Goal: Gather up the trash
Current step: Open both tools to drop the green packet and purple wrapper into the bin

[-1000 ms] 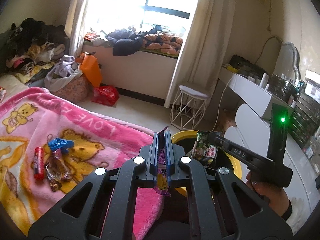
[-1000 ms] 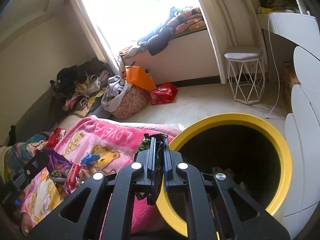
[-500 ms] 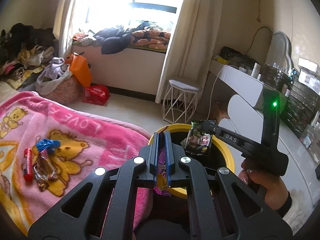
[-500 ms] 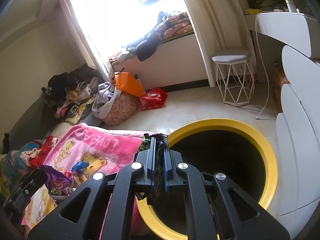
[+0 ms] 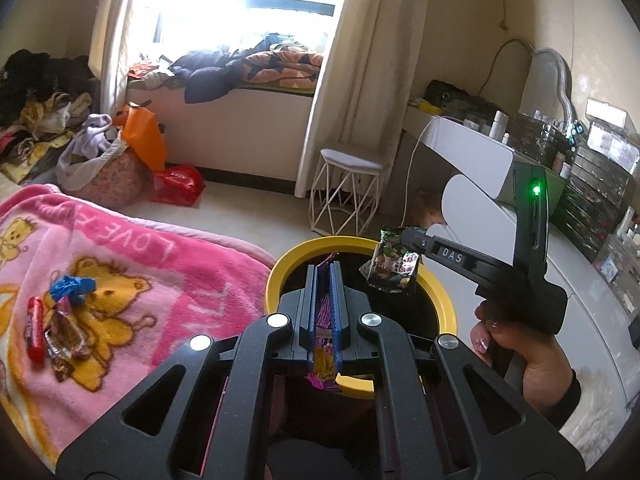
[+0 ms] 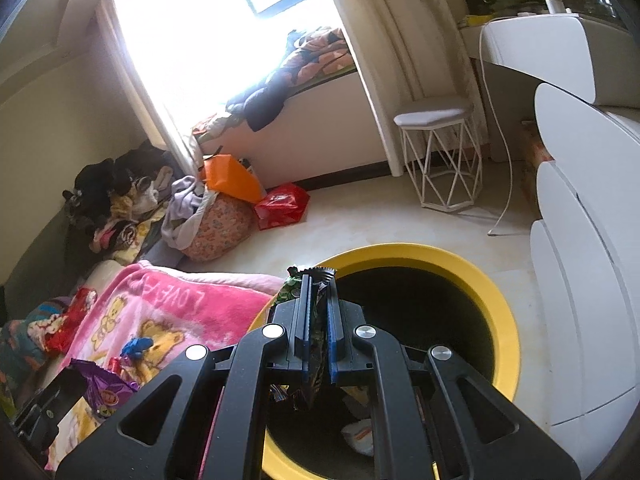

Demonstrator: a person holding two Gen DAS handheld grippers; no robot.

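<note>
Two tongs over one yellow bin (image 5: 448,304): left tongs (image 5: 325,276) clench one purple wrapper (image 5: 323,364), right tongs (image 6: 319,292) one green packet (image 6: 290,286)

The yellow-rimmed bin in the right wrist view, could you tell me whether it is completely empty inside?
No, the yellow-rimmed bin already holds a pale crumpled piece of trash at its dark bottom, below the right gripper.

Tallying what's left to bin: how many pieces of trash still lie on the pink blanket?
About 4, clustered on the pink blanket by the bear print: a blue wrapper, a red tube, and two brownish clear wrappers. The overlap makes the count uncertain; more may be hidden.
</note>
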